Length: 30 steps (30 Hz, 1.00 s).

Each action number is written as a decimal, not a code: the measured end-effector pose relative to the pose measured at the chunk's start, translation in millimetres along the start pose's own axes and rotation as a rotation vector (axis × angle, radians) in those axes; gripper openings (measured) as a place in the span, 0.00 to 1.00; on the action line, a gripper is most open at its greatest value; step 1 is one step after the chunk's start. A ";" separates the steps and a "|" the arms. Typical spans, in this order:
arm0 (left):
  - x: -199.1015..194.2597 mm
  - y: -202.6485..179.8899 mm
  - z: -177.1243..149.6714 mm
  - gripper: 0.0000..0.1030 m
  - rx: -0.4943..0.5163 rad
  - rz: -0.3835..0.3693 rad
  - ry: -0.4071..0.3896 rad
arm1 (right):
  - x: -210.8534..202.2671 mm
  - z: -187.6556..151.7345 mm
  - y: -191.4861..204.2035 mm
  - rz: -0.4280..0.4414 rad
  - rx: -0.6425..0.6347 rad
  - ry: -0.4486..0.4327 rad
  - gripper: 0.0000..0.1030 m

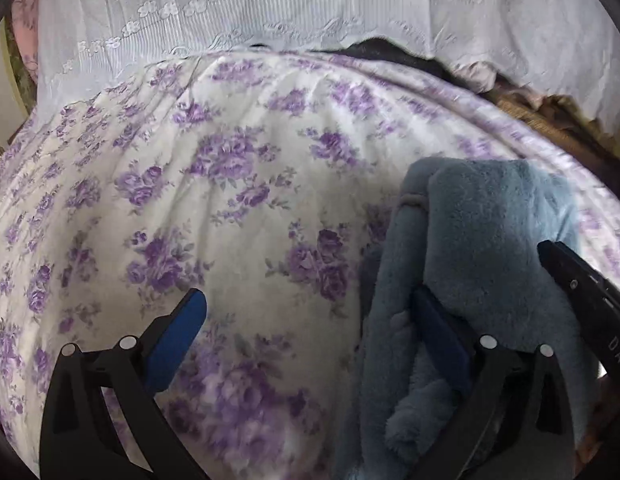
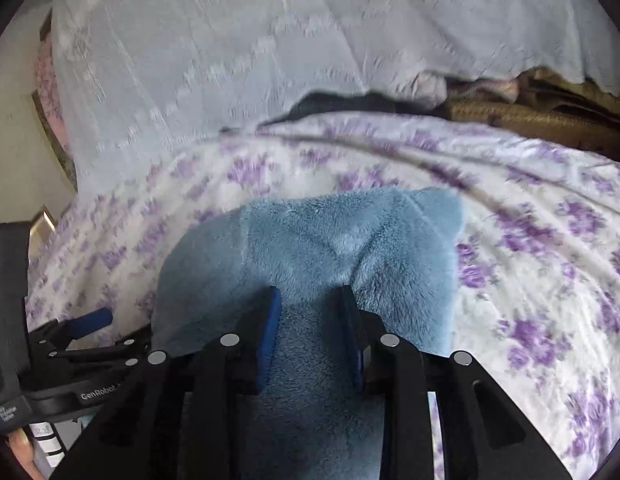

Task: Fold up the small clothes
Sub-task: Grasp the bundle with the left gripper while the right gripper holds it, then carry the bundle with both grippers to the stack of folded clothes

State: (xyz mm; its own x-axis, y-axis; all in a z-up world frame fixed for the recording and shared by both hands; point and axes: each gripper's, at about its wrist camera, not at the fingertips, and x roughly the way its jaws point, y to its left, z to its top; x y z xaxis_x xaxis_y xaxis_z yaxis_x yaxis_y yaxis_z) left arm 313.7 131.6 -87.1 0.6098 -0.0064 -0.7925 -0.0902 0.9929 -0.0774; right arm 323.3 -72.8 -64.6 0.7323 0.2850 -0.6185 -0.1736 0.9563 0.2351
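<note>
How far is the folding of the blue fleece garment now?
Done: little is certain; the blue fleece garment looks doubled over. In hand: the right gripper pinches it, lifted above the floral bedspread. The left gripper is open beside it. Left: lay it flat and finish folding.

Likely a home bedroom, floral bedspread (image 1: 238, 184), white lace curtain (image 1: 238, 4)

Floral bedspread (image 1: 230, 208), white lace curtain (image 1: 270, 4)
</note>
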 end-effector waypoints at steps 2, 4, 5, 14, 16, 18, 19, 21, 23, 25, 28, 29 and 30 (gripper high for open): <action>-19.1 14.6 -2.6 0.96 -0.034 -0.117 -0.022 | -28.0 -7.0 -2.0 0.047 0.004 -0.049 0.58; -25.0 27.2 -3.5 0.96 -0.069 -0.229 -0.006 | -52.5 -12.6 -5.8 0.079 -0.002 -0.074 0.76; -21.0 32.0 -3.6 0.96 -0.088 -0.288 0.033 | -61.4 -15.3 -9.4 0.078 0.003 -0.088 0.76; -8.0 39.3 -8.2 0.96 -0.186 -0.524 0.108 | -58.3 -35.3 -69.2 0.208 0.285 0.042 0.76; -11.4 33.5 -9.4 0.96 -0.175 -0.564 0.105 | -50.8 -38.6 -71.6 0.256 0.327 0.071 0.76; -12.7 26.1 -10.2 0.96 -0.152 -0.605 0.109 | -46.1 -40.4 -71.9 0.277 0.345 0.085 0.76; -12.7 21.6 -11.7 0.96 -0.135 -0.612 0.115 | -44.8 -41.2 -72.1 0.288 0.354 0.089 0.77; -5.0 10.6 -14.5 0.96 -0.086 -0.552 0.144 | -41.1 -43.1 -73.5 0.316 0.374 0.102 0.77; 13.3 6.8 -19.4 0.96 -0.091 -0.561 0.204 | -36.4 -46.1 -75.2 0.355 0.408 0.123 0.78; 19.3 8.9 -21.4 0.96 -0.111 -0.605 0.216 | -29.6 -50.1 -75.3 0.397 0.436 0.151 0.80; 16.3 -0.8 -22.8 0.96 -0.077 -0.625 0.200 | -14.6 -52.9 -67.4 0.431 0.452 0.183 0.83; 15.7 -4.9 -24.4 0.95 -0.063 -0.607 0.190 | -11.2 -53.0 -65.1 0.425 0.449 0.185 0.83; 13.8 -10.4 -25.2 0.91 -0.043 -0.590 0.177 | -9.3 -52.5 -62.0 0.417 0.440 0.183 0.84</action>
State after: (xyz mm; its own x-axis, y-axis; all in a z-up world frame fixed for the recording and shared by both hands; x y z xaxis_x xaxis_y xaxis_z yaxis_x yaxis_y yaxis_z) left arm 303.2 118.1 -112.5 0.4272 -0.5761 -0.6969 0.1886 0.8106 -0.5545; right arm 292.7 -131.4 -112.7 0.5301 0.6714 -0.5179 -0.1038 0.6575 0.7462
